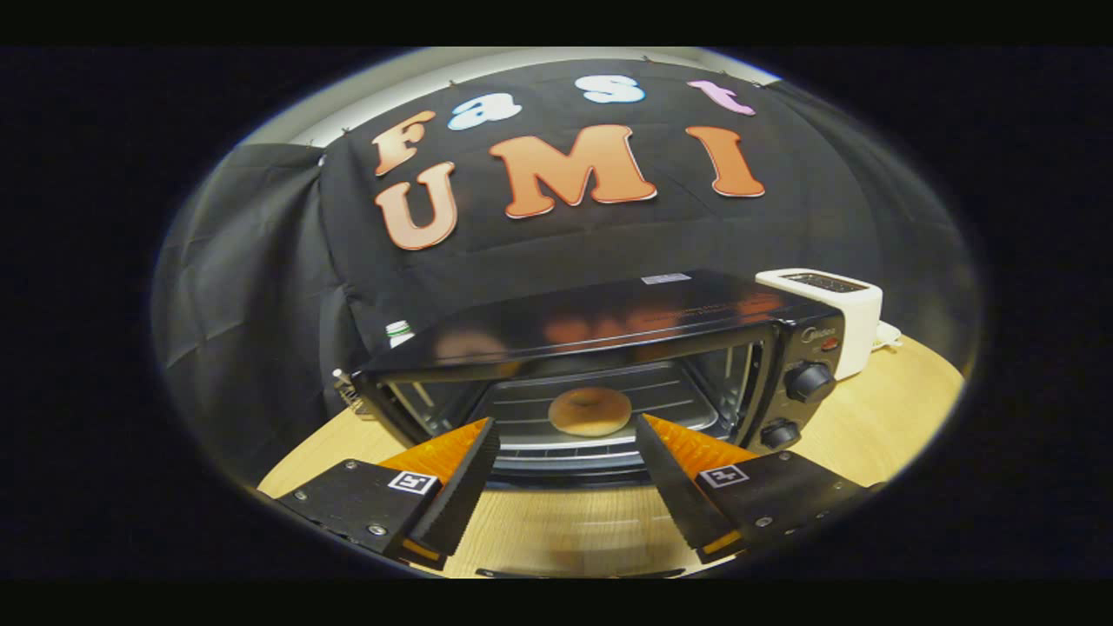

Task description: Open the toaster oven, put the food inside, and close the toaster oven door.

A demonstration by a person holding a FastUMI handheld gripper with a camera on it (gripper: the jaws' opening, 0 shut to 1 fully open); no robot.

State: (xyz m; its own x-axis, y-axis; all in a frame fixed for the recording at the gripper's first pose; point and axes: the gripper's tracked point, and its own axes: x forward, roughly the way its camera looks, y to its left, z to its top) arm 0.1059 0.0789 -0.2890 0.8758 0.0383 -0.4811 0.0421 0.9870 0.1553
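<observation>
Gripper (pixel 565 435) is spread wide w/ nothing between the fingers, hovering over the wooden table (pixel 878 417) right in front of the toaster oven (pixel 609 348). The food – a round bagel-looking thing (pixel 589 410) – sits inside the oven on the wire rack (pixel 600 409), just ahead of the fingertips and centred in the gap between them, but not touching either one. Oven mouth looks open; the door itself seems folded down below the opening, mostly hidden behind the fingers, so can't say much abt it.

Two black knobs (pixel 809 381) on the oven's control panel, ahead and to the right of the right finger. White pop-up toaster (pixel 835 304) stands beyond the oven on that same side (just beside its back corner). Off past the left finger, behind the oven's far left corner, a bottle cap (pixel 398 330) pokes up – rest of the bottle is hidden.
</observation>
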